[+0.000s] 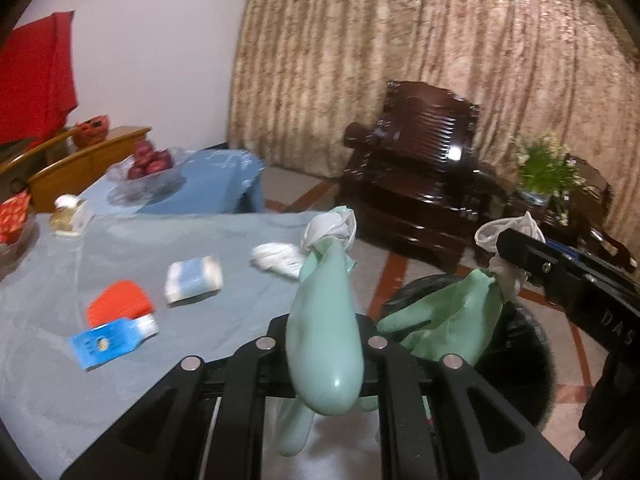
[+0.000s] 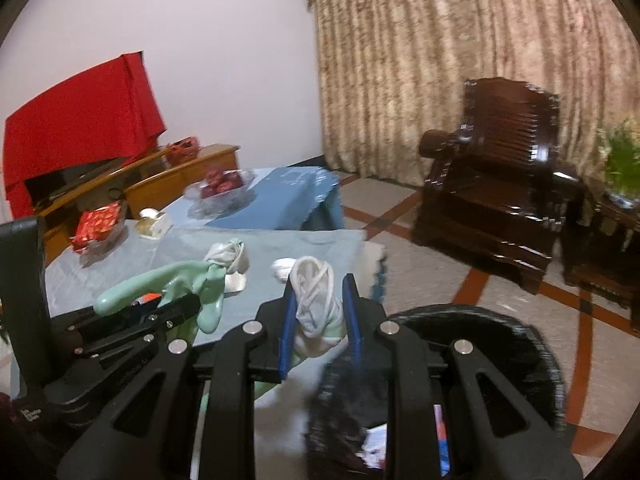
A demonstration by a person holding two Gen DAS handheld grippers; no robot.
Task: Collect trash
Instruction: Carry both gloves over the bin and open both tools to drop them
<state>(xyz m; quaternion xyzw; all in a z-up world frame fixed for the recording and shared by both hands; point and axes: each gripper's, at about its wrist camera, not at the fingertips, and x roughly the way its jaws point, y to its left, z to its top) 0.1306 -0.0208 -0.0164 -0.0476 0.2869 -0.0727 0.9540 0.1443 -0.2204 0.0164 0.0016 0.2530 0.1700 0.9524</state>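
Dim indoor light, motion blur, fisheye edges w/ dark vignette

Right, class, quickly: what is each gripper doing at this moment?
Left gripper: shut on a green glove.
Right gripper: shut on a second green glove, at its white cuff.

left gripper (image 1: pixel 326 344): jaws clamped on something | right gripper (image 2: pixel 320 320): jaws pinching something

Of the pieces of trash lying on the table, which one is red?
The flat red packet near the table's front edge, touching the blue card. The tissue pack and the crumpled tissue are white.
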